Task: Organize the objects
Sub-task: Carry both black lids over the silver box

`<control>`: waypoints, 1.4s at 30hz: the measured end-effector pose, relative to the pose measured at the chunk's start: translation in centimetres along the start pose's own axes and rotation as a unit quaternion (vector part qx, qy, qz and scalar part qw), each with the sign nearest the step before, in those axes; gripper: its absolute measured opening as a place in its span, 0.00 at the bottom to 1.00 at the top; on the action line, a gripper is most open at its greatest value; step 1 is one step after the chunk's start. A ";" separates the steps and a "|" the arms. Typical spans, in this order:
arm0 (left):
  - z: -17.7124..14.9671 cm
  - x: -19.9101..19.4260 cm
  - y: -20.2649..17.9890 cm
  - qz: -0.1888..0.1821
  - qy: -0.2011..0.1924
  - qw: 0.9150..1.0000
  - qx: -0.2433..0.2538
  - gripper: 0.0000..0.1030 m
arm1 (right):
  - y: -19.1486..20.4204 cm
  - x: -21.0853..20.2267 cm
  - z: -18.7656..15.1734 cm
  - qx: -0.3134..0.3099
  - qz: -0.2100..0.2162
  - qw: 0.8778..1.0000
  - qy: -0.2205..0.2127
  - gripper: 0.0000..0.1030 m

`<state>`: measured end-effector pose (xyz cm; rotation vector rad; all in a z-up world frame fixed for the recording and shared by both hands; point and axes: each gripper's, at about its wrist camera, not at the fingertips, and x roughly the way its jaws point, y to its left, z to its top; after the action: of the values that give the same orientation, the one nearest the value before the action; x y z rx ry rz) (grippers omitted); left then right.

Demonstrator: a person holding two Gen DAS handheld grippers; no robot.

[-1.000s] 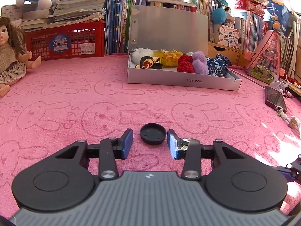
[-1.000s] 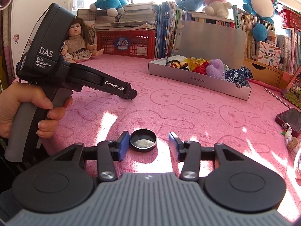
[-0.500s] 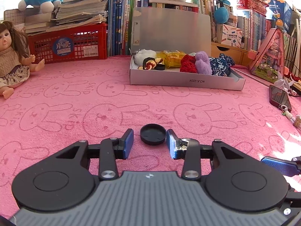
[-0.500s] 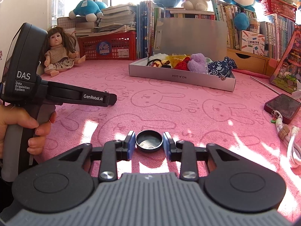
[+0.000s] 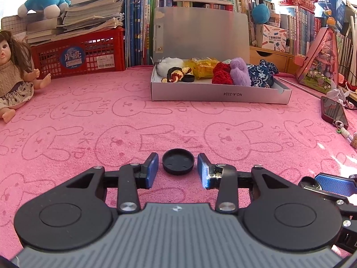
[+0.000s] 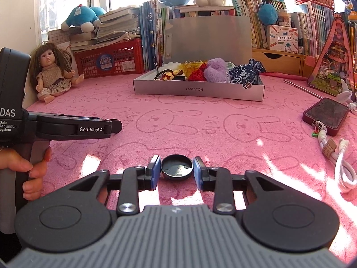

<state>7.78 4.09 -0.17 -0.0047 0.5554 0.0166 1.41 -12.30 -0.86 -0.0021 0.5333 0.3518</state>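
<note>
Your right gripper (image 6: 176, 171) has its jaws closed against the sides of a black cap (image 6: 177, 166) on the pink desk (image 6: 223, 138) near its front edge. Your left gripper (image 5: 177, 170) holds its jaws apart around a second black cap (image 5: 177, 164), not touching it.

A wide band of bare pink table (image 6: 223, 120) lies open between the near edge and the far white box (image 6: 198, 90), giving room to pass across the middle. The box, heaped with soft things, blocks the far centre. A doll (image 6: 53, 76) sits at the far left beside a red crate (image 6: 111, 61). On the right, a phone (image 6: 325, 115) and a white cable (image 6: 343, 167) lie in the way. The left tongs (image 6: 111, 126) reach in from the near left.
</note>
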 end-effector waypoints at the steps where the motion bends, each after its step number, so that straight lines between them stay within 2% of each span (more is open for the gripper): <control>1: 0.0 0.0 0.0 0.001 0.000 1.000 0.001 0.43 | 0.0 0.0 0.0 0.001 -0.002 1.000 0.000 0.35; 11: 0.4 0.4 -0.4 0.008 0.008 1.000 0.004 0.43 | -0.3 0.3 0.5 0.010 -0.014 1.000 -0.003 0.35; 14: 0.4 0.3 -0.5 0.011 0.007 1.000 0.002 0.36 | -0.4 0.3 0.8 0.009 -0.019 1.000 -0.006 0.35; 24: 1.2 -0.3 -1.0 0.009 -0.001 1.000 0.014 0.36 | -1.0 1.1 1.9 0.018 -0.038 0.999 0.002 0.35; 42: 4.3 0.0 -1.3 0.005 -0.009 1.000 0.012 0.36 | -2.8 2.5 5.8 0.016 -0.070 0.997 0.001 0.35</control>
<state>10.08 2.83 3.42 0.0207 0.5369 0.0195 7.22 -13.55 2.66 -0.0098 0.5382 0.2062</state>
